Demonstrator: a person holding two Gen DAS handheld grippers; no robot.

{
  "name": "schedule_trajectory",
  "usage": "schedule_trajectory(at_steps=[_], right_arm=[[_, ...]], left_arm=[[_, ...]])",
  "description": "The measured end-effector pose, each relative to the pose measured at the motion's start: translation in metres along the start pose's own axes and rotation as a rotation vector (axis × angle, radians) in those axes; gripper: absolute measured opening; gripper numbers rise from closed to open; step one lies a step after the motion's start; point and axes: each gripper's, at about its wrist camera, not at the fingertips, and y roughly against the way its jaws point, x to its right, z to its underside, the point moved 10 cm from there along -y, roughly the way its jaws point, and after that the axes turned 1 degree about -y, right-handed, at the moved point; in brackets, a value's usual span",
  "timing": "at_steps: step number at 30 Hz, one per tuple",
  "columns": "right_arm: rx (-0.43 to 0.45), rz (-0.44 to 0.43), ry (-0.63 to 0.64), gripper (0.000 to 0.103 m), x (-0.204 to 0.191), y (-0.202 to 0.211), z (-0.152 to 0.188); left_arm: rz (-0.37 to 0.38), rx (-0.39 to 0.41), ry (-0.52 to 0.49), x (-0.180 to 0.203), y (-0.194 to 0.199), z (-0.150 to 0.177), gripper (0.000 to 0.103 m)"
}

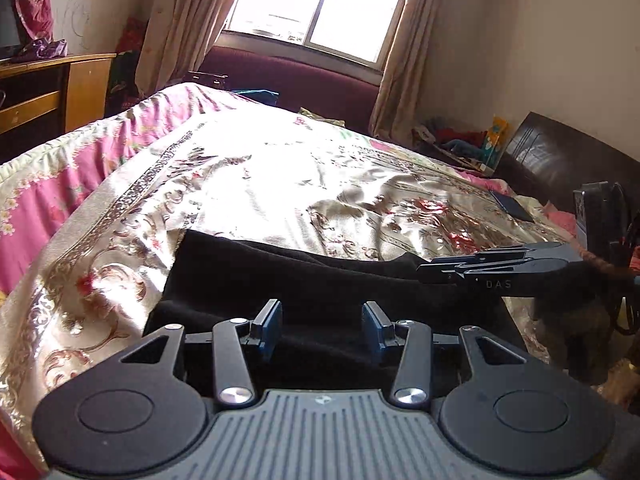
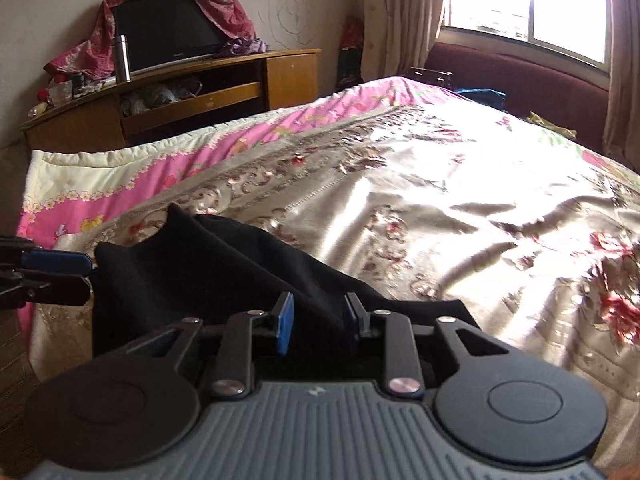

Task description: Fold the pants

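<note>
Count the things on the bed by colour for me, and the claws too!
Black pants: 1
Dark blue flat thing near the headboard: 1
Claws, both open: 2, left claw and right claw
Total: 4

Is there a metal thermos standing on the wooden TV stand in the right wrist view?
Yes, a silver thermos stands upright on the wooden stand, just left of the cloth-draped TV.
</note>
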Motion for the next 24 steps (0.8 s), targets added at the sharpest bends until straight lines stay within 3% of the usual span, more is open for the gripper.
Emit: schedule_trajectory(at_steps=[2, 5, 10, 13, 16, 19, 21, 24], right_arm=[[-0.041, 0.066, -0.055, 0.028, 0.038, -0.006, 0.012], [-0.110, 0.188, -0.085, 0.028, 0.086, -0.012, 0.033], [-0.068, 0.238, -0.193, 0.028, 0.133, 0.014, 0.044], [-0.024, 0.195, -0.253, 0.029, 0.138, 0.029, 0.045], [-0.046, 0.141, -0.290, 0.029, 0.140, 0.026, 0.050], [-0.105, 0.170, -0.262, 0.030, 0.151, 0.018, 0.061], [-0.114, 0.200, -0.263, 0.043, 0.161, 0.019, 0.068], [-0.067, 0.122, -0.350, 0.041, 0.167, 0.034, 0.064]], left_arm=[[0.013, -0.063, -0.002, -0.001, -0.024, 0.007, 0.056], [-0.081, -0.207, -0.045, -0.020, -0.053, 0.034, 0.056], [-0.091, -0.247, -0.065, -0.019, -0.044, 0.037, 0.056], [-0.103, -0.213, -0.088, -0.005, -0.042, 0.022, 0.056], [-0.087, -0.200, -0.122, 0.011, -0.050, 0.014, 0.056], [-0.130, -0.277, -0.165, 0.009, -0.068, 0.029, 0.056], [-0.151, -0.310, -0.191, 0.004, -0.071, 0.040, 0.056], [-0.156, -0.316, -0.182, 0.004, -0.064, 0.037, 0.056]])
